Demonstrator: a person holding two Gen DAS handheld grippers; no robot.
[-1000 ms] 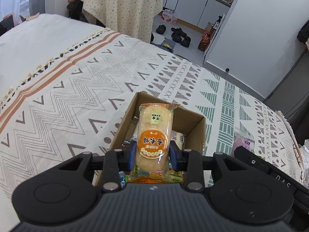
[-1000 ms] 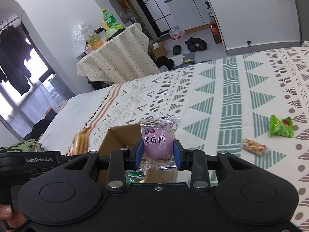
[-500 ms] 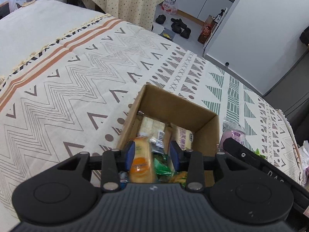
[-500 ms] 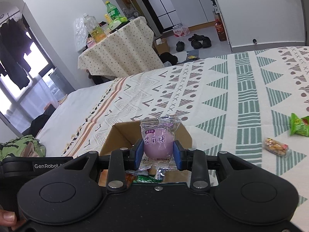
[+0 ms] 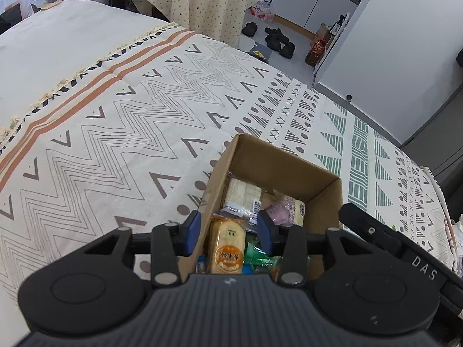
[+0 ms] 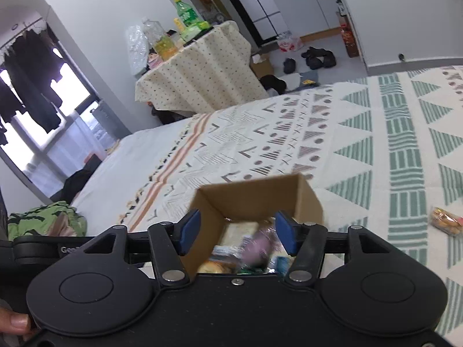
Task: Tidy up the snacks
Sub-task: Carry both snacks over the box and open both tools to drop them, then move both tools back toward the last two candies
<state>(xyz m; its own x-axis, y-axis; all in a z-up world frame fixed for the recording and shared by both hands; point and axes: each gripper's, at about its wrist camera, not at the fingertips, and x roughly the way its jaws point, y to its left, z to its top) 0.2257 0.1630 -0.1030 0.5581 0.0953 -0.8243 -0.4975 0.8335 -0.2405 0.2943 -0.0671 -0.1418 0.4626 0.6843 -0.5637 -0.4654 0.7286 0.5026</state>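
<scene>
An open cardboard box stands on the patterned bedspread and holds several wrapped snacks. My left gripper is open over the box's near left wall. The orange-labelled cake pack lies loose in the box below it. My right gripper is open above the same box. The purple mochi pack is blurred inside the box, and it also shows in the left wrist view. A pale cracker pack lies deeper in the box.
A wrapped snack lies on the bedspread right of the box. The right gripper's body sits beside the box on its right. A table with a dotted cloth and shoes on the floor are beyond the bed.
Both grippers opened. The cake pack dropped from the left gripper into the box. The purple mochi pack left the right gripper and fell into the box.
</scene>
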